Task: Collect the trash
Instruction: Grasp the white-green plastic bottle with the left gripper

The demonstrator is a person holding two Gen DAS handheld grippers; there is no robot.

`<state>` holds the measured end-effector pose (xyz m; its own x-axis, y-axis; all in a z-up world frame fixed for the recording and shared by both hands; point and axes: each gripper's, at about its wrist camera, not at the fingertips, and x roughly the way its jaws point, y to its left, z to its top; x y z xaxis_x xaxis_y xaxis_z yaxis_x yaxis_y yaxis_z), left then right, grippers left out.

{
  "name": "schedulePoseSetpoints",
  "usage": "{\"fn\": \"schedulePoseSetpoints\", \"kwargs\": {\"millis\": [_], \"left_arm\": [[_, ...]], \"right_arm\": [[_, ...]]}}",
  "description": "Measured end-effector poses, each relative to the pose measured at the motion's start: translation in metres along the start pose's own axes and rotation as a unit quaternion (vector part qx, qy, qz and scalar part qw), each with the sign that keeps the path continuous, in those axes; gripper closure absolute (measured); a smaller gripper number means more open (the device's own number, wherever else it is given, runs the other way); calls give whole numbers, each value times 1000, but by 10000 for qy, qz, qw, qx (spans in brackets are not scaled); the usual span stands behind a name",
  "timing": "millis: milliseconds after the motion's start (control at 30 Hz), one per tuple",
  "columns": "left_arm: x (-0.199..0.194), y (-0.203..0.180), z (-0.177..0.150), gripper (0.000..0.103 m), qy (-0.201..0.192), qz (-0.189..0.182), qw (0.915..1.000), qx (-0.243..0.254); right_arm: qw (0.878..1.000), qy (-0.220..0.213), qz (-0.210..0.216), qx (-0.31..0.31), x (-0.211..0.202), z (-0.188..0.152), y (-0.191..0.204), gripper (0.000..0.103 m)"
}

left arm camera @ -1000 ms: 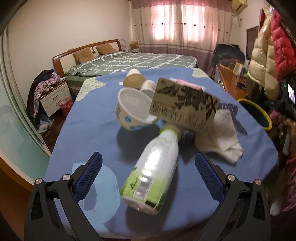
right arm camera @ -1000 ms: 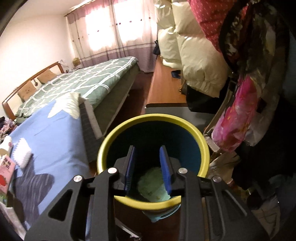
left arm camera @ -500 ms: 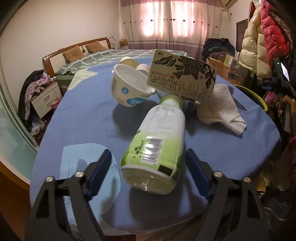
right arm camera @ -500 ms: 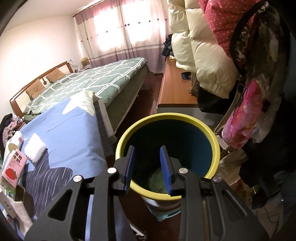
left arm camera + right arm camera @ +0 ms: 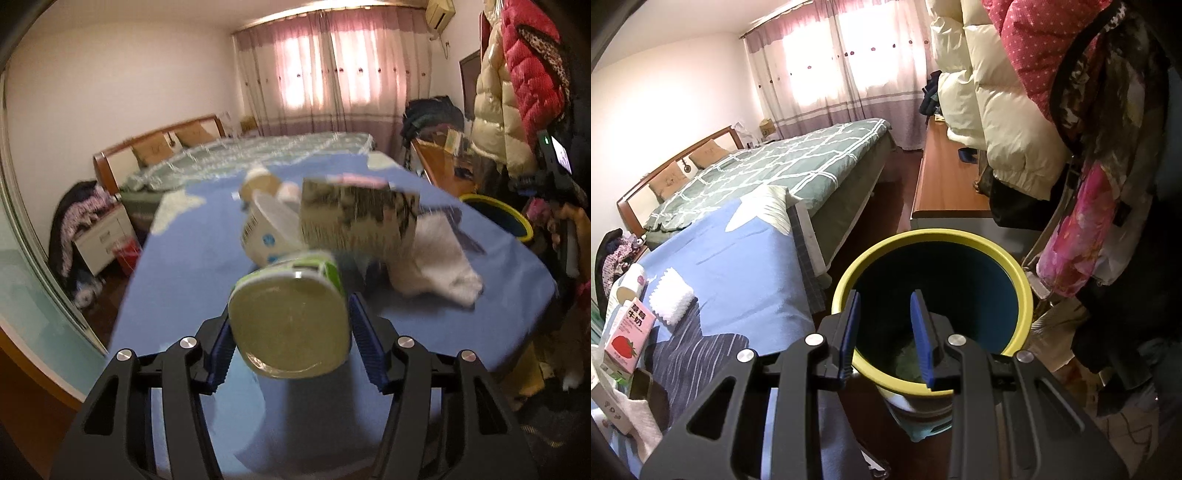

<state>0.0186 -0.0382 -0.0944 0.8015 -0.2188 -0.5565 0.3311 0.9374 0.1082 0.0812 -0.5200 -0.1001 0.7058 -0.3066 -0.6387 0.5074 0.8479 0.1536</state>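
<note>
My left gripper (image 5: pixel 290 328) is shut on a green and white plastic bottle (image 5: pixel 291 314), its base toward the camera, lifted off the blue tablecloth (image 5: pixel 177 266). Behind it lie a white tub (image 5: pixel 266 232), a patterned carton (image 5: pixel 354 218), a paper cup (image 5: pixel 258 181) and a white cloth (image 5: pixel 439 266). My right gripper (image 5: pixel 884 328) is open and empty over the near rim of the yellow-rimmed blue bin (image 5: pixel 934 258), which holds greenish trash (image 5: pixel 905 362). The bin also shows in the left wrist view (image 5: pixel 498 218).
A strawberry milk carton (image 5: pixel 624 336), a white pad (image 5: pixel 670 299) and a cup (image 5: pixel 628 288) lie on the tablecloth at the right wrist view's left. A bed (image 5: pixel 783 166), a wooden bench (image 5: pixel 945 184) and hanging coats (image 5: pixel 1015 110) surround the bin.
My left gripper closed on the bottle and lifted it, base toward the camera. My right gripper drew back and up from the bin, jaws slightly wider.
</note>
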Motion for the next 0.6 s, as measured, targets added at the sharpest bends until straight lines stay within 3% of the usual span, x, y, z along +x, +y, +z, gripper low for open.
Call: {"fn": "schedulePoseSetpoints", "kwargs": {"millis": [300,600], "left_arm": [[19,15,54,46,-183,224,9993,-236],[30,25,76,46,-137,255,9988,-394]], "right_arm": [[10000,32,69,3,-2,-2,-1,76],[9999,54,126,0,-3,-4,0,76]]}}
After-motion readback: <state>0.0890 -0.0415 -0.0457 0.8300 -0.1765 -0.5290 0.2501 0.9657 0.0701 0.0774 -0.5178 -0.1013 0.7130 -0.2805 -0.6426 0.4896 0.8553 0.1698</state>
